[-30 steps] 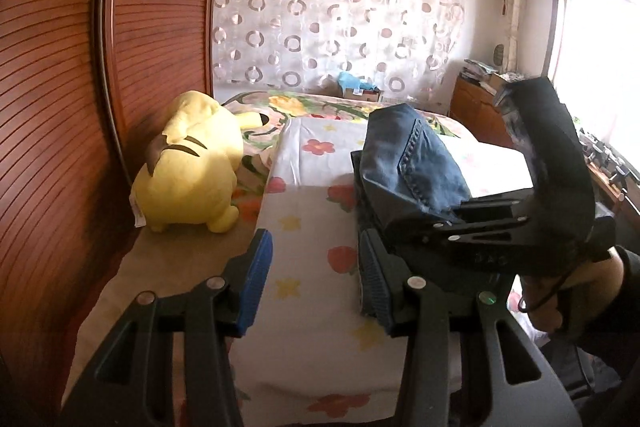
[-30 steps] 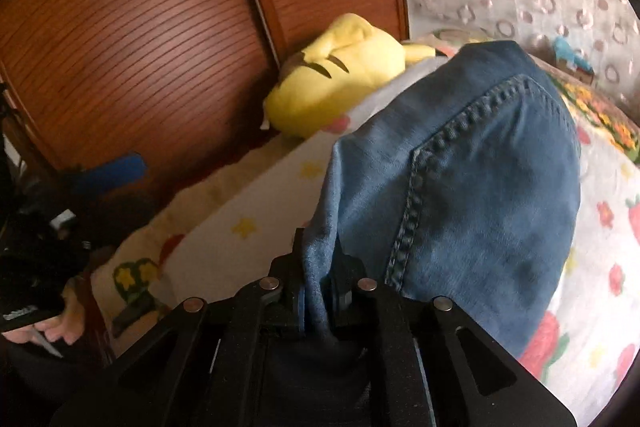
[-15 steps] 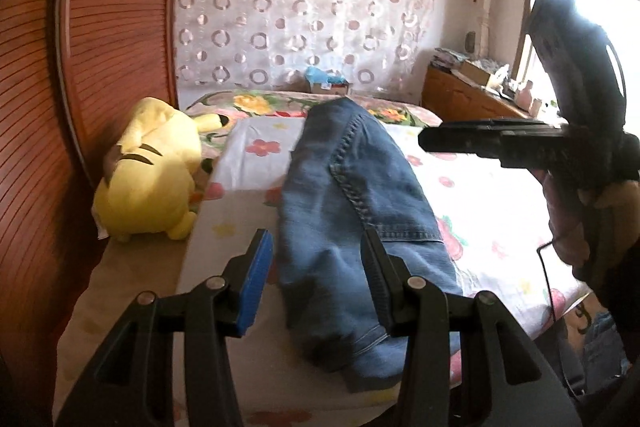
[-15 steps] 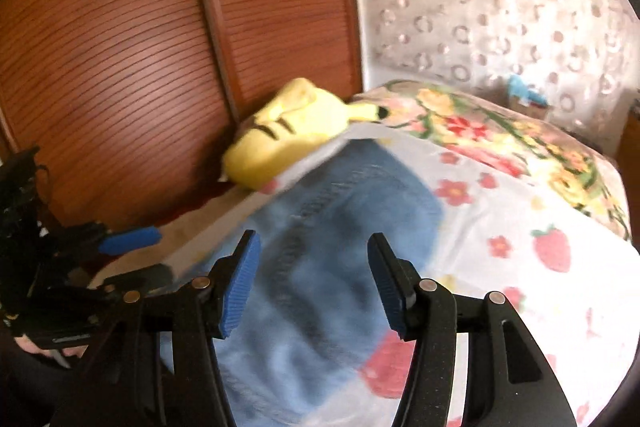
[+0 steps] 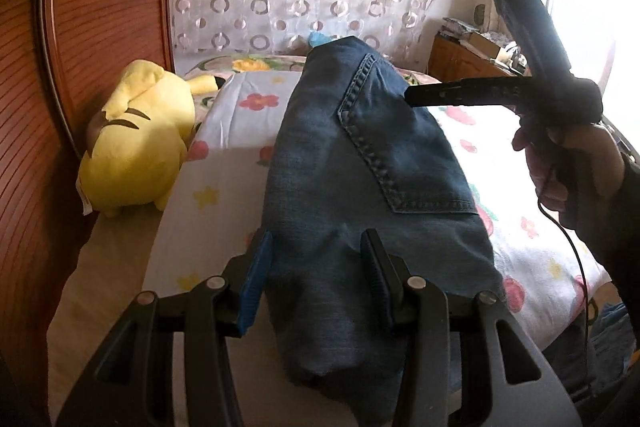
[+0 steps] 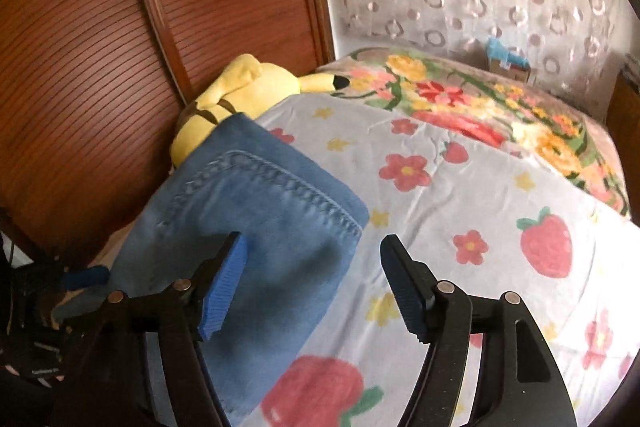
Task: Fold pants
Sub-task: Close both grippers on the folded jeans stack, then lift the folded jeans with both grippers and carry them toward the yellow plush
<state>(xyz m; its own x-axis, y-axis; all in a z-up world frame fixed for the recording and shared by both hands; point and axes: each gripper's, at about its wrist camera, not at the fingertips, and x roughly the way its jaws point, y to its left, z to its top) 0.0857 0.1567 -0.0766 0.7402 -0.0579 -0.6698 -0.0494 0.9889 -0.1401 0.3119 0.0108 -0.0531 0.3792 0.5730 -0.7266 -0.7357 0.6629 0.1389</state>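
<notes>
Folded blue jeans [image 5: 360,187] lie lengthwise on the flower-print bed sheet [image 5: 216,195], back pocket up. My left gripper [image 5: 316,267] hovers over their near end, open, with the denim showing below and between its fingers but not pinched. In a person's hand on the right, my right gripper [image 5: 412,95] hangs above the jeans' far half. In the right wrist view, the right gripper [image 6: 316,279] is opening, with nothing between its jaws. The jeans [image 6: 256,235] lie under its left finger [image 6: 224,283]. The left gripper's blue pad [image 6: 86,275] peeks in at the left edge.
A yellow plush toy [image 5: 136,155] lies at the bed's left edge against a wooden slatted wardrobe [image 5: 92,27]. A floral blanket [image 6: 480,99] covers the far end of the bed. A curtain, a small box and a wooden cabinet [image 5: 460,59] stand behind.
The right gripper let go of the jeans, opened wide and drew away to the right. The jeans dropped flat onto the sheet. The left gripper came in over their near end.
</notes>
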